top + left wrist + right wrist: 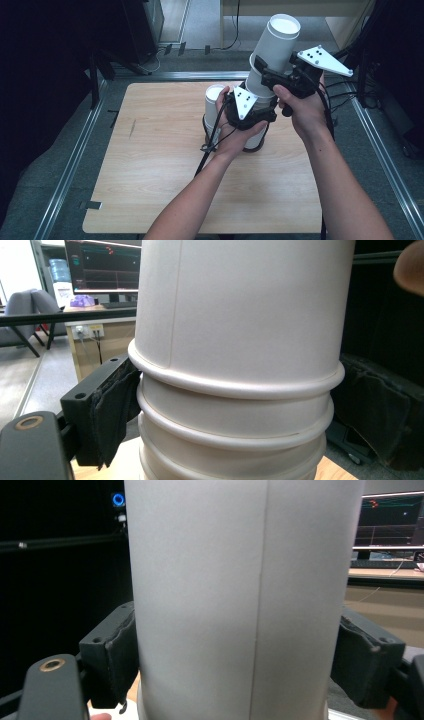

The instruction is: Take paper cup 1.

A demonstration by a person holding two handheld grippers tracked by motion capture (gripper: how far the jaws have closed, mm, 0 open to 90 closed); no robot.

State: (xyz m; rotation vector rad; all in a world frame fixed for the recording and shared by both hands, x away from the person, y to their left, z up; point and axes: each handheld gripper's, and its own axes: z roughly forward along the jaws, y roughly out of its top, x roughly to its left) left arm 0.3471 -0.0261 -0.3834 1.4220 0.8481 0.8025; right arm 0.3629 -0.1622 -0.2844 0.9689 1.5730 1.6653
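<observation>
While unlabelled, 2 grippers clamp white cups (270,55).

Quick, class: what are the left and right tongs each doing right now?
Left tongs: shut on the stack of paper cups.
Right tongs: shut on the top cup.

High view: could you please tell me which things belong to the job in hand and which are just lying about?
In the job: tilted white paper cup, gripped by right gripper; stack of white paper cups, gripped by left gripper.
Lying about: separate white paper cup; black computer monitor; grey chair.
</observation>
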